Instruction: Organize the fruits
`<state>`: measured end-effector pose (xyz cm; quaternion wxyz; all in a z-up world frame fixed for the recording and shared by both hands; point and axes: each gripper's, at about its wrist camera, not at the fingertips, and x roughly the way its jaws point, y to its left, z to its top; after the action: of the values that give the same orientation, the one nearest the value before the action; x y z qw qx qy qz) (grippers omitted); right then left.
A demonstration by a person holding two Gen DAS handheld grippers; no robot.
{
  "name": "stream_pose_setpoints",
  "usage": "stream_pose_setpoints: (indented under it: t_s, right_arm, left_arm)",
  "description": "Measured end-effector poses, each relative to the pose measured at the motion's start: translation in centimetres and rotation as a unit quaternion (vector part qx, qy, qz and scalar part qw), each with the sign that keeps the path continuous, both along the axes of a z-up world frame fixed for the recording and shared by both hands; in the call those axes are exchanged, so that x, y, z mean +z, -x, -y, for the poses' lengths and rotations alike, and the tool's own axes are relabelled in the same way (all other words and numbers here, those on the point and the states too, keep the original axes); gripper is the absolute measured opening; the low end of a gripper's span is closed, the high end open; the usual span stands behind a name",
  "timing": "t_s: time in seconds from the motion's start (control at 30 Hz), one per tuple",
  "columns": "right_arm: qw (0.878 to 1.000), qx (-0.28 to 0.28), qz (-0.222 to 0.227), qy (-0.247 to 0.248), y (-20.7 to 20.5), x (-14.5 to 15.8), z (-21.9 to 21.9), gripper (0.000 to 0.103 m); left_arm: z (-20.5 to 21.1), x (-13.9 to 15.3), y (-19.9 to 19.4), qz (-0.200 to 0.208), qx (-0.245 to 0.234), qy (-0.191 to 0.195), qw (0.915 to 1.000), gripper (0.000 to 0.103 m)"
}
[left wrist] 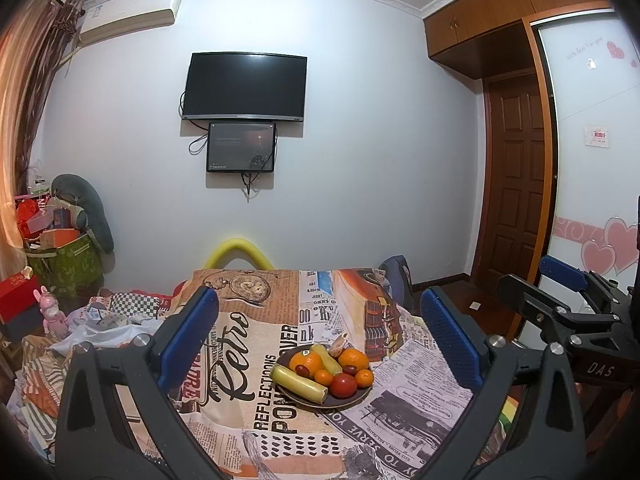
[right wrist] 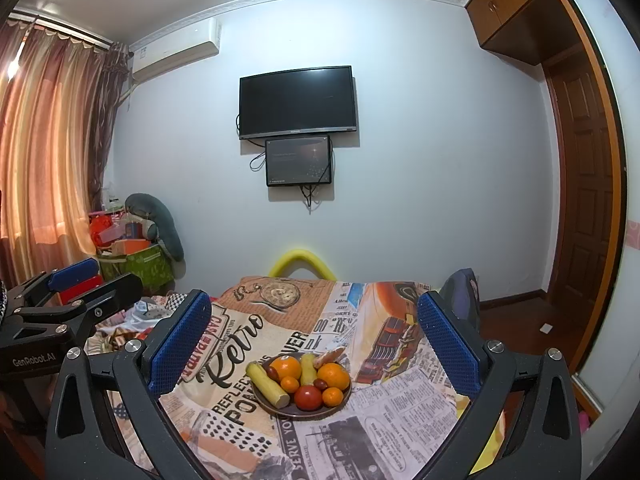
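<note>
Left wrist: fruit plate (left wrist: 362, 395) ahead between open tongs (left wrist: 320, 340)

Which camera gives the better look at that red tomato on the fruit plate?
The right wrist view: the tomato sits at the front of the plate, nearly centred between the open fingers, its round face unblocked. The left wrist view also shows the tomato, but off to the right, with small oranges crowding both sides.

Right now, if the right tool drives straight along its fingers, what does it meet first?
Probably the plate of fruit: it sits centred between the open right tool fingers, with only bare tablecloth before it. The corn or tomato looks nearest; depth is unclear.
</note>
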<state>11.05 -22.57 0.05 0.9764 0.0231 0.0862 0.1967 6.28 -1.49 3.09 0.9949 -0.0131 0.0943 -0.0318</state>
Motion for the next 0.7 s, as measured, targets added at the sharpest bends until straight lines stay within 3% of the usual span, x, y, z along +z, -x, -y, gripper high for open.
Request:
stream_pose_setpoints:
  t_s: [0.7]
  right_arm:
    - [1.0, -0.001, 0.003, 0.0, 0.24, 0.15, 0.04, 0.103]
  left_arm:
    - [0.1, 0.06, -0.13, -0.006, -0.007, 0.005, 0.9999, 0.102]
